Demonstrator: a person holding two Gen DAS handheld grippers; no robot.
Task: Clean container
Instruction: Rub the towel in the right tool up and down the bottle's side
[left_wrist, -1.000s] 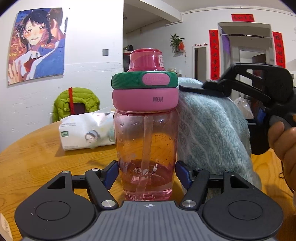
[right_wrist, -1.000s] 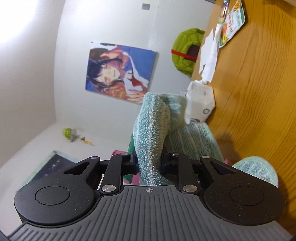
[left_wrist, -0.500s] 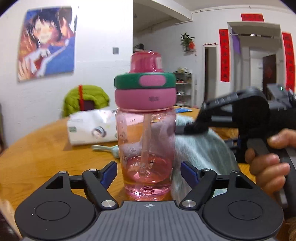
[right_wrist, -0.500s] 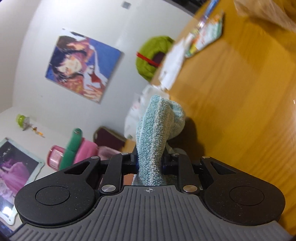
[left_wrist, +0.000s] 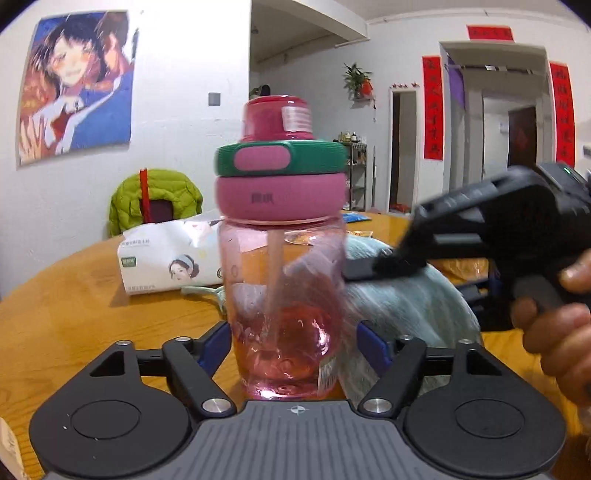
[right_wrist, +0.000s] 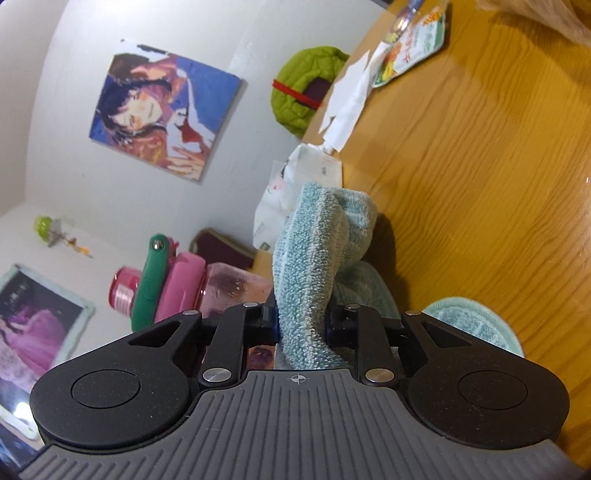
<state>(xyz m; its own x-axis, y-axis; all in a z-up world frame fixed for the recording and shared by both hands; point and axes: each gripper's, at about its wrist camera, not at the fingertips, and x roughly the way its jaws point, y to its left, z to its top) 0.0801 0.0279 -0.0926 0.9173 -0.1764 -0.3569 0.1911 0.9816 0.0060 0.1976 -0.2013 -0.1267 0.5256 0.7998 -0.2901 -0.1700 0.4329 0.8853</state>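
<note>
A clear pink water bottle (left_wrist: 284, 295) with a pink and green lid stands upright on the wooden table (left_wrist: 74, 314). My left gripper (left_wrist: 293, 343) is shut on the bottle near its base. My right gripper (right_wrist: 301, 325) is shut on a light blue towel (right_wrist: 314, 266) and holds it against the bottle's right side. The towel (left_wrist: 406, 306) and the right gripper's black body (left_wrist: 498, 229) show right of the bottle in the left wrist view. The bottle (right_wrist: 221, 288) shows left of the towel in the right wrist view.
A white tissue pack (left_wrist: 166, 258) lies on the table behind the bottle. A chair with a green jacket (left_wrist: 155, 199) stands at the table's far edge. Paper scraps (right_wrist: 347, 107) and a snack packet (right_wrist: 413, 40) lie further along the table.
The right gripper and towel have moved down the bottle's right side, from level with the lid to its lower body. The left gripper still holds the bottle.
</note>
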